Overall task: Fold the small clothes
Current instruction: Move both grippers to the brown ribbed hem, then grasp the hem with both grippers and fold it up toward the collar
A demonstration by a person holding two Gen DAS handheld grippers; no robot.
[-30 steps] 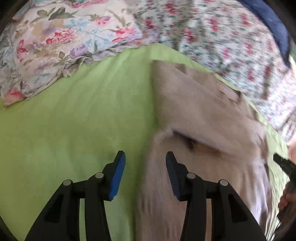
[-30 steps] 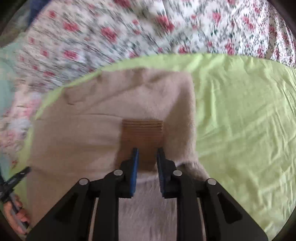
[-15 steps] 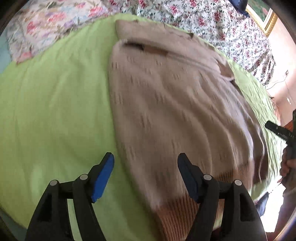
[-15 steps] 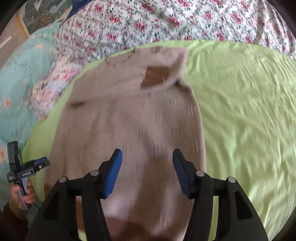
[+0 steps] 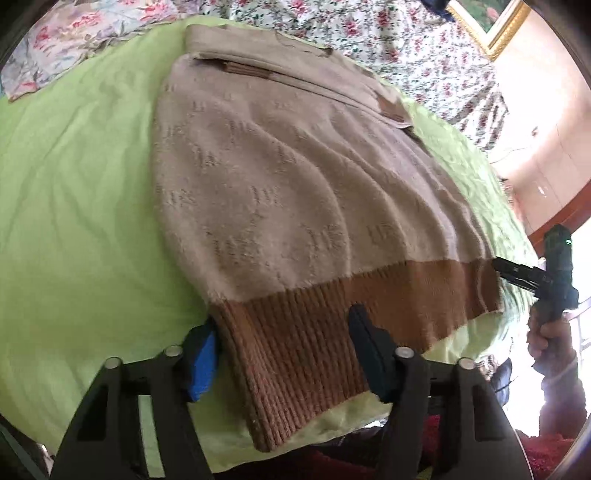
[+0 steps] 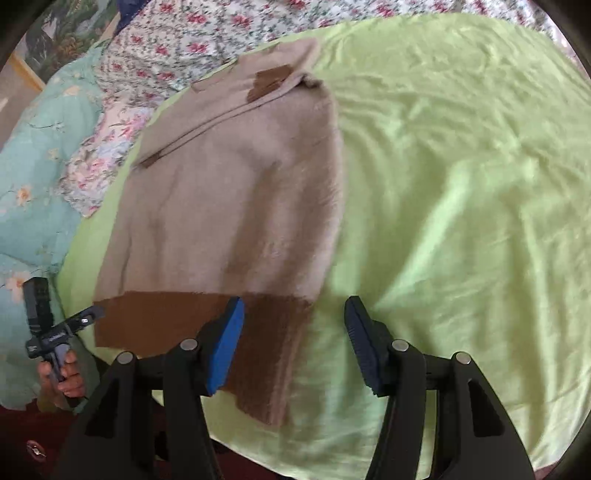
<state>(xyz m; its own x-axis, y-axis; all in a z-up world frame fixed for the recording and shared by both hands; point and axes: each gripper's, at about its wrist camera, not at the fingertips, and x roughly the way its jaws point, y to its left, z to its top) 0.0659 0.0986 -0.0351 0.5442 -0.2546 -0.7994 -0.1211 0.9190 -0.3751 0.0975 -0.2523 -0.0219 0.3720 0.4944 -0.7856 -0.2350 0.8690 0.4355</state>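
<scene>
A beige knit sweater with a brown ribbed hem lies flat on a green sheet, its sleeves folded across the top. My left gripper is open, its jaws on either side of the hem's left corner. In the right wrist view the same sweater lies left of centre. My right gripper is open, straddling the hem's right corner. Each gripper also shows small in the other view, the right and the left.
Floral pillows and a flowered quilt lie beyond the sweater. A turquoise floral cover lies at the left. The green sheet spreads to the right. The bed's near edge drops off just under both grippers.
Both grippers have pulled back from the collar end to the hem end. The right gripper, narrowly open over a brown cuff, has opened wide. The left has opened wider.
</scene>
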